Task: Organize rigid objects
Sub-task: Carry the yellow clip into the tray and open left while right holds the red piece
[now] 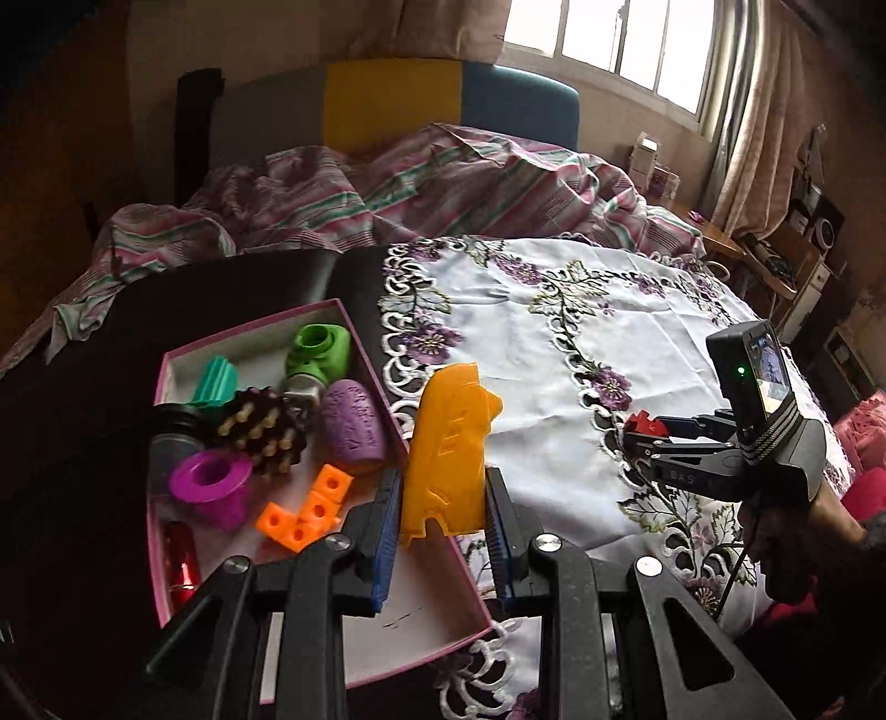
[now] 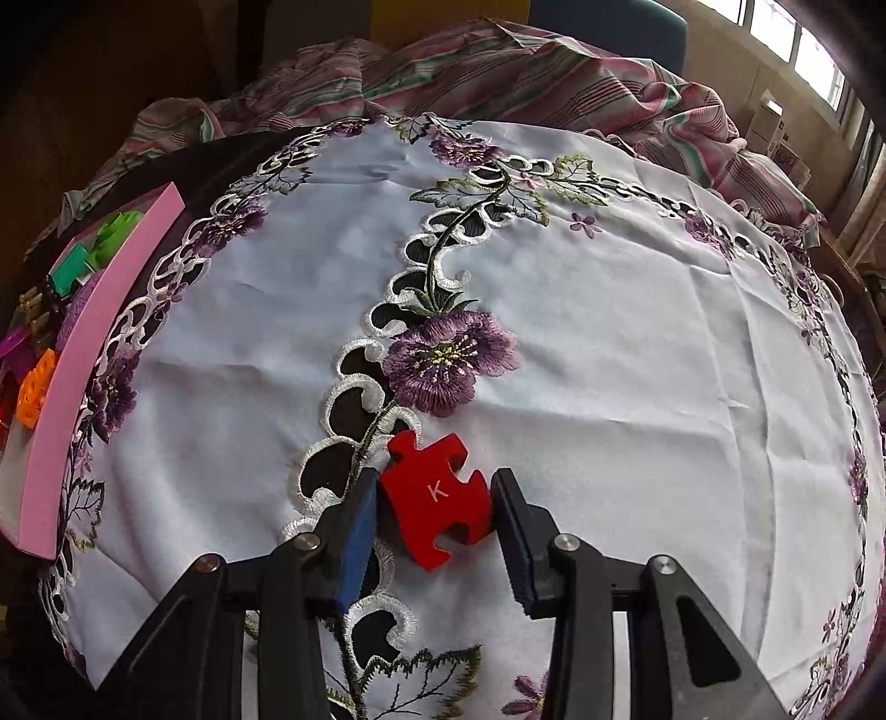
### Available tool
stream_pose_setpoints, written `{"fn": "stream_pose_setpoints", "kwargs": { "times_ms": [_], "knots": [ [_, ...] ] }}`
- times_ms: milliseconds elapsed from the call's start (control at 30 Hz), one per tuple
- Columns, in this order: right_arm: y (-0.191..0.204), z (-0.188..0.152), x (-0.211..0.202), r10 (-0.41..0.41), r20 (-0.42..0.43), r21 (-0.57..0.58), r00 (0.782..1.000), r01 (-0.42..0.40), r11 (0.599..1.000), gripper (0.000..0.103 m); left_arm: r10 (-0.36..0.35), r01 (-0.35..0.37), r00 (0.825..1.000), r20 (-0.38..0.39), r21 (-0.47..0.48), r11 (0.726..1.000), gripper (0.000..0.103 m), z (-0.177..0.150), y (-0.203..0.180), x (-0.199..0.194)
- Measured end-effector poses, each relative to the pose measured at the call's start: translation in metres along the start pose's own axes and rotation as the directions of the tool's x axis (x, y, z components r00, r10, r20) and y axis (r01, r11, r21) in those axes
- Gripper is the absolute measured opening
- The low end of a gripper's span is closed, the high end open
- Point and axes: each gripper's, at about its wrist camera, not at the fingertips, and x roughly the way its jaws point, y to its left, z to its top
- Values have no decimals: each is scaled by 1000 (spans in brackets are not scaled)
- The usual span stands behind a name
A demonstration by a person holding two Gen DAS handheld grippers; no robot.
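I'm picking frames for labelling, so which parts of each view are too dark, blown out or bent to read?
Left wrist view: window blown out, left side and the pink box's near corner in shadow, edges bowed. Right wrist view: tablecloth evenly lit and bulging, red puzzle piece sharp, corners black.

An orange moulded plastic piece [image 1: 447,451] stands upright, clamped above the pink box's [image 1: 382,374] right wall; a flat red jigsaw piece [image 2: 437,501] marked K lies on the embroidered tablecloth [image 2: 637,360] near its front edge, pinched between two pads
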Motion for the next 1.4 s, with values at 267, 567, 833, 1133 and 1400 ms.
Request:
{"fn": "stream_pose_setpoints", "kwargs": {
  "times_ms": [267,567,833,1133,1400],
  "knots": [
    [2,-2,-1,-14,20,2,1000,14,1000,40,87,-84,996,12,-126,988,28,-29,72,-38],
    [5,-2,-2,-23,25,5,999,23,1000,40,100,-124,991,-92,-309,943,28,-83,129,-33],
    [5,-2,-2,-26,24,-5,999,27,1000,40,170,-184,982,-77,-247,951,28,-67,109,-18],
    [5,-4,-2,-29,34,-8,999,29,1000,40,201,-217,975,-91,-229,949,28,-69,108,-10],
    [6,-4,-2,-28,35,-9,999,29,1000,40,191,-211,976,-109,-221,952,28,-69,106,2]
  ]
}}
